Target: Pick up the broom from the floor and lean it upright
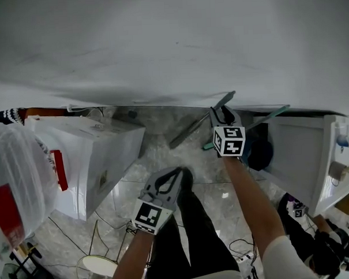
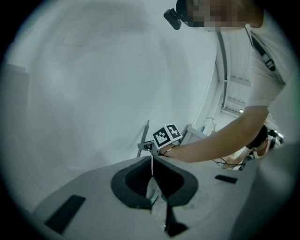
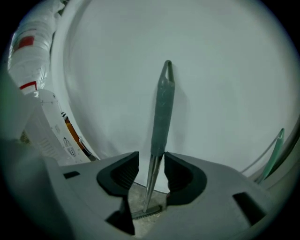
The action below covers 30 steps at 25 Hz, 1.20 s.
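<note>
Right gripper [image 3: 151,161] spread around broom handle [image 3: 161,108], pads not pressing. Handle upright between jaws, leaning against white wall [image 3: 220,70]. Left gripper [image 2: 152,164] pressed together, empty, apart from handle.

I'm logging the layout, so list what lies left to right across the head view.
plastic bag → white box → left tongs → right tongs → white cabinet
</note>
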Available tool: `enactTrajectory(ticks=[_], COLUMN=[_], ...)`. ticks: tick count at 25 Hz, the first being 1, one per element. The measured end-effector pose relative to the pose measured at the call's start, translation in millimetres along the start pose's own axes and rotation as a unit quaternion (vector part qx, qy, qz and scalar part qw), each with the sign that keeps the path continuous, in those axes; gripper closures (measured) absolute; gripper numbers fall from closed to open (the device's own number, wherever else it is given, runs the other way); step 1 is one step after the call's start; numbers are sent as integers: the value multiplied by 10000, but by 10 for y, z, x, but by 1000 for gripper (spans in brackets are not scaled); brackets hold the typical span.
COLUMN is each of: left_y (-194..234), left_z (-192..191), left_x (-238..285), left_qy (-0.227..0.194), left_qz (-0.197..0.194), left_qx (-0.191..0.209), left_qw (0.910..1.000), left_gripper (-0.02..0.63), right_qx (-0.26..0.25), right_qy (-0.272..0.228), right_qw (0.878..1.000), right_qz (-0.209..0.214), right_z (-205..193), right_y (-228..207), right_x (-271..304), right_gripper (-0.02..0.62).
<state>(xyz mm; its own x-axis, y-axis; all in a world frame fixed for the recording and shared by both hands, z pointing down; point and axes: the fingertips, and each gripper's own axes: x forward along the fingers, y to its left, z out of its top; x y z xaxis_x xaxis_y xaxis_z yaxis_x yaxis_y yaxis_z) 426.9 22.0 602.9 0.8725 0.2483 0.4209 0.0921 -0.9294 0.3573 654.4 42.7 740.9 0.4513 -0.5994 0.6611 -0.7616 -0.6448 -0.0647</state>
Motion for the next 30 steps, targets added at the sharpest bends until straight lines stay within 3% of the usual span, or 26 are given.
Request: enactTrajectory(ticks=[6, 16, 23, 30], left_y=[5, -157, -458, -947], left_z=[-34, 155, 597, 988], left_x=[-105, -146, -427, -863], left_qy=[-9, 54, 210, 365], left_qz=[93, 85, 143, 84], left_qx=[48, 210, 375, 174], left_qw=[9999, 9997, 9990, 9991], left_gripper=[595, 595, 595, 596], right_qx=[-140, -318, -221, -279], right_qy=[-14, -107, -170, -379], right_qw=[9999, 9992, 9990, 9977], right_qz=[31, 231, 339, 487], right_z=[114, 309, 524, 959], right_y=[-11, -7, 88, 297], right_x=[-78, -572, -1363, -2224], right_gripper=[399, 397, 480, 541])
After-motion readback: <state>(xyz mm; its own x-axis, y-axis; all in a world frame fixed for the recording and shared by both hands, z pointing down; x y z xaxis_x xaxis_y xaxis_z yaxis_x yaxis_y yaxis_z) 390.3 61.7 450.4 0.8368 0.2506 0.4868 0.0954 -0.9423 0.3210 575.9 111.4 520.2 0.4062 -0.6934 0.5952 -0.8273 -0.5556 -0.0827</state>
